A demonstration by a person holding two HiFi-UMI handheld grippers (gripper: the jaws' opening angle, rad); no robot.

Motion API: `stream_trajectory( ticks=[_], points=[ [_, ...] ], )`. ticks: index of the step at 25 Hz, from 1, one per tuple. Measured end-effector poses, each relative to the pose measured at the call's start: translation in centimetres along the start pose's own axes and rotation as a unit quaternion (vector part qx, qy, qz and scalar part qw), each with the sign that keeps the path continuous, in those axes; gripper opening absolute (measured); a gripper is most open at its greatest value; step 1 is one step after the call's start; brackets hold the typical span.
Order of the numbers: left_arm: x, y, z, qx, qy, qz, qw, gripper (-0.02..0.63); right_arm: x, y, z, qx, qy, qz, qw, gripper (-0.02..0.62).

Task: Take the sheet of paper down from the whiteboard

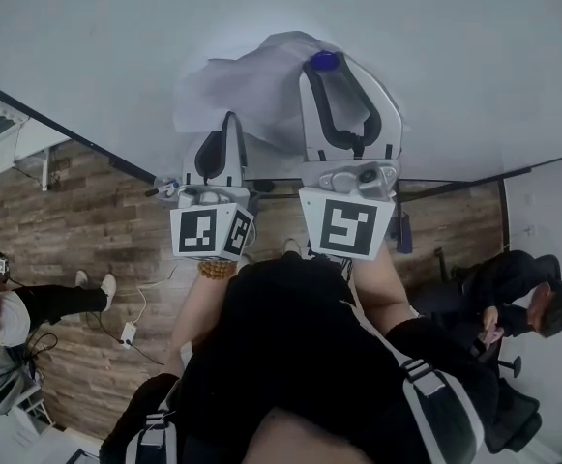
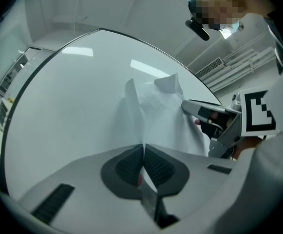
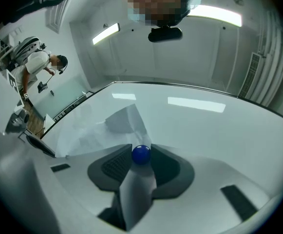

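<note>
While the left tool (image 2: 143, 149) is pressed together on a fold of the sheet of paper (image 2: 156, 113), the right tool (image 3: 141, 150) pinches the blue magnet (image 3: 141, 154) that seems to pin the crumpled sheet to the whiteboard (image 2: 68, 101). The likely next move is to pull the magnet off, then draw the paper away.

No words, numbers or brands legible to me anywhere. Only signs: black-and-white square markers on the left-hand marker cube (image 1: 211, 232) and the right-hand marker cube (image 1: 346, 226), both behind the fingers.
</note>
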State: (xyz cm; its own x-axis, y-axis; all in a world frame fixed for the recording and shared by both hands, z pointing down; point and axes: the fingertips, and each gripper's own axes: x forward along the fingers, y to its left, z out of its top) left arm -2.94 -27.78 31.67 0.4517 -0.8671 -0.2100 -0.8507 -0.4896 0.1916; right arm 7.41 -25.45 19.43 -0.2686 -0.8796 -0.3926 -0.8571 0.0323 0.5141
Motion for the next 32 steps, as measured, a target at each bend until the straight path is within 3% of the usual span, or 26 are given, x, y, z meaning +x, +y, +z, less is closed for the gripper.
stream_trajectory(
  ticks=[32],
  points=[
    [0.09, 0.28, -0.04, -0.010, -0.003, 0.010, 0.9999, 0.009, -0.72, 0.44, 0.70, 0.012, -0.018, 0.020, 1.000, 0.117]
  ],
)
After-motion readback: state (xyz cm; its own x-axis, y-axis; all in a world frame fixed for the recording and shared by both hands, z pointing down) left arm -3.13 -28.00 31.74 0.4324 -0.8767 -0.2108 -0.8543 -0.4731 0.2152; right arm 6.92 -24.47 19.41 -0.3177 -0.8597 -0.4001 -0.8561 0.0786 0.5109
